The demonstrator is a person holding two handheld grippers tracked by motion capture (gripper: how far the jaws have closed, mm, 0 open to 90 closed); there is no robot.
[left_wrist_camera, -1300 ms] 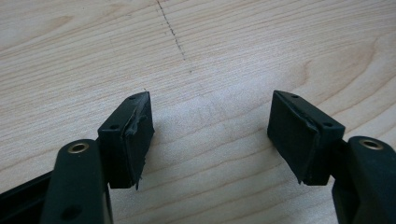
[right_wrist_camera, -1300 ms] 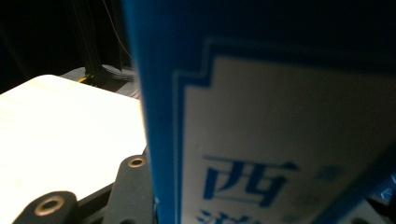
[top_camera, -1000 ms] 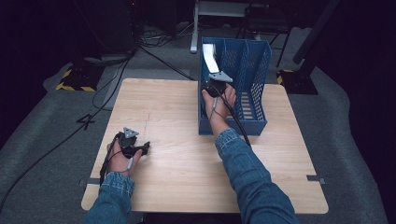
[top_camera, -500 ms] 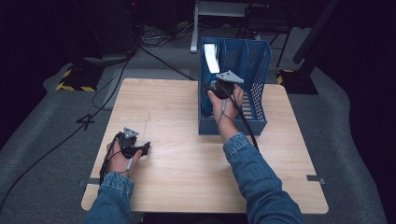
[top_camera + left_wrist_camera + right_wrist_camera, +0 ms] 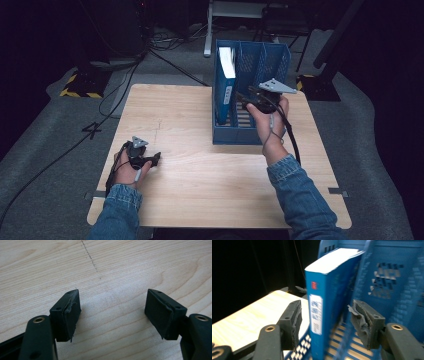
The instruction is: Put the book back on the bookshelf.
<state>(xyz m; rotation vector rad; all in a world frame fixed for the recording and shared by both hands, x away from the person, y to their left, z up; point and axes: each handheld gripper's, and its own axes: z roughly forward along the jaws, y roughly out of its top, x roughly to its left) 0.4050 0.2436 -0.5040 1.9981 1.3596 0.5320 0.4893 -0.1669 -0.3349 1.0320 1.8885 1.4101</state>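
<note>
I'm backing my right tool [image 5: 250, 97] off the blue book [image 5: 226, 85] – its jaws have just been opening and now they're standing apart, pads clear of the spine, nothing between them in the right gripper view. The book [image 5: 329, 302] is standing upright in the leftmost compartment of the blue file rack [image 5: 260, 132], upper centre of the high view, leaning lightly on the divider as far as I can tell. So I'm judging the placing done – book in, grip let go. What's left: pulling the right hand fully away from the rack. My left tool [image 5: 150, 160] is resting on the worktop [image 5: 200, 175] at lower left, jaws wide apart with bare wood between them in the left gripper view, holding nothing.
</note>
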